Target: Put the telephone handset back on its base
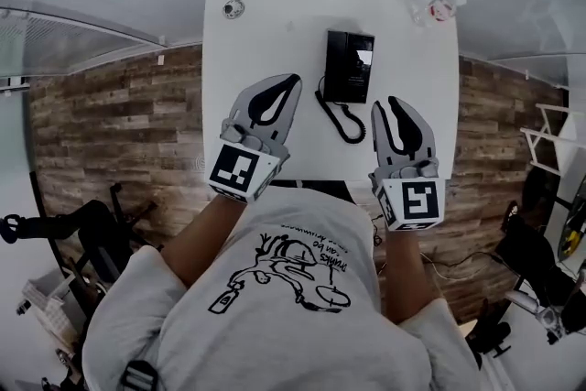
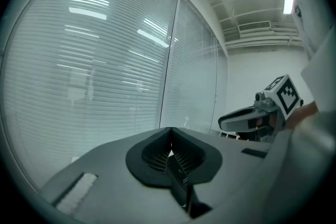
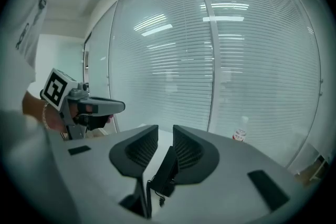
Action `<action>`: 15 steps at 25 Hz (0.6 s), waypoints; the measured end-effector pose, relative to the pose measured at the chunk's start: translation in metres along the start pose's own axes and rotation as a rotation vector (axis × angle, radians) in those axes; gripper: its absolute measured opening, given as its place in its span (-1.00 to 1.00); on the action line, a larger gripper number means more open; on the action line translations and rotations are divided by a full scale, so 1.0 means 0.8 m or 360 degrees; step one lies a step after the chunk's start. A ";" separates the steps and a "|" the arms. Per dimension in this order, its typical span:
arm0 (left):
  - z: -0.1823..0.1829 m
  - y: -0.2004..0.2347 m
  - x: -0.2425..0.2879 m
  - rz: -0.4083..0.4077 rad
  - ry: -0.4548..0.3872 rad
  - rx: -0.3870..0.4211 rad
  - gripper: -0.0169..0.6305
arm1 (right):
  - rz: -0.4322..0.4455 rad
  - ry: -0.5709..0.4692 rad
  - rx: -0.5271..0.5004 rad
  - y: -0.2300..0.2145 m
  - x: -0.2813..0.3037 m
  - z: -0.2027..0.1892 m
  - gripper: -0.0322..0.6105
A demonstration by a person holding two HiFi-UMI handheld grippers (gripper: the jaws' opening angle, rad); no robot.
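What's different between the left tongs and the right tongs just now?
The left tongs are shut, tips touching; the right tongs stand slightly apart, with a narrow gap between them. The left tongs lean to the right, toward the phone; the right tongs point almost straight ahead. Both are grey and black, hold nothing, and hang above the white table on either side of the phone.

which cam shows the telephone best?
Head view: whole telephone from above, cord included. Right gripper view catches it edge-on past the jaws; left gripper view shows only a dark sliver.
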State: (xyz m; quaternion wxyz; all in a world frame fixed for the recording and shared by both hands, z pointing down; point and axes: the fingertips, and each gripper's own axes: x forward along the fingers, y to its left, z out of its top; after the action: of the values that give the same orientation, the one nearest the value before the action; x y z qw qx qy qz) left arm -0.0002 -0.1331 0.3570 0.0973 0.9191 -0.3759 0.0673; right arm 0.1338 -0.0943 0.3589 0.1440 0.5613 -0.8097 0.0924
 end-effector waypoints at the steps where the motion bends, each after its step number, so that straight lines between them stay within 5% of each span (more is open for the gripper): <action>1: 0.012 -0.003 -0.006 0.0008 -0.0028 0.0005 -0.94 | 0.0008 -0.0017 -0.0004 0.001 -0.006 0.010 -0.65; 15: 0.130 -0.059 -0.059 -0.0014 -0.0231 0.0101 -0.94 | 0.0085 -0.0196 -0.0060 0.008 -0.082 0.124 -0.70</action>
State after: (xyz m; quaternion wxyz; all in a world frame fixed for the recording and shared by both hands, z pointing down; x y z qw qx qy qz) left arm 0.0046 -0.0918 0.2407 0.0410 0.9258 -0.3756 0.0119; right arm 0.1362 -0.0647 0.2435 0.1021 0.5414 -0.8333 0.0461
